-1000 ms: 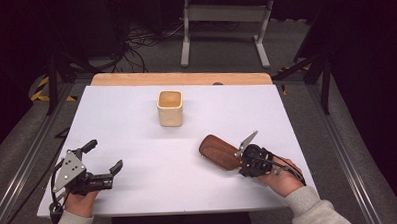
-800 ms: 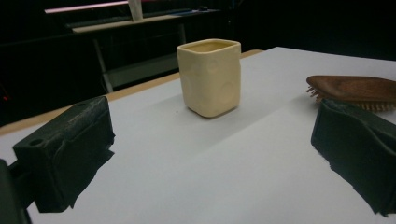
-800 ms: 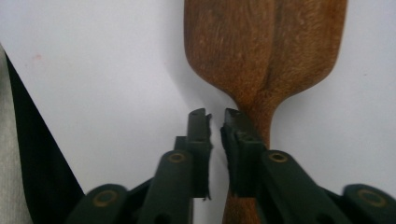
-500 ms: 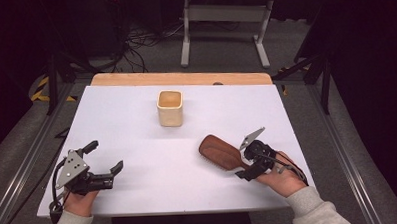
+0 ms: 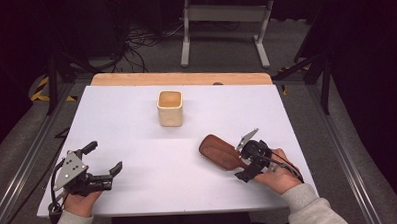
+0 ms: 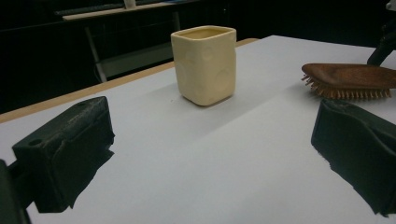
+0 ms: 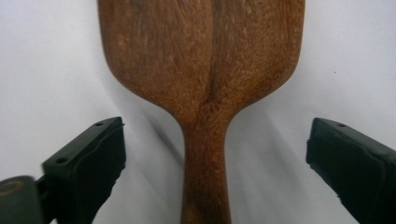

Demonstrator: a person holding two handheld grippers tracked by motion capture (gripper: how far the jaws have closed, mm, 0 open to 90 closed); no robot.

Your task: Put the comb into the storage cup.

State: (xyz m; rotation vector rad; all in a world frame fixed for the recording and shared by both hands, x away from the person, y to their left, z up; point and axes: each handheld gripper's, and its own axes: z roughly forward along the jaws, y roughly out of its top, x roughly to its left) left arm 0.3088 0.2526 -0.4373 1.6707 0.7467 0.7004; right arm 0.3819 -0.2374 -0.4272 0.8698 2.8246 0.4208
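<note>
Two black jaws of the right gripper (image 7: 215,158) spread wide, just been opening, straddling the wooden hairbrush (image 7: 205,70) handle without pressing it. Lying flat on the white table (image 5: 137,124) between those jaws, bristles down, broad head stretching away ahead of the tips. Farther off, beyond the brush head and off to the side, a cream square cup (image 5: 170,108) standing upright. Well apart across the table, the left gripper (image 5: 102,165) likewise spread wide, holding nothing, low over bare tabletop.
</note>
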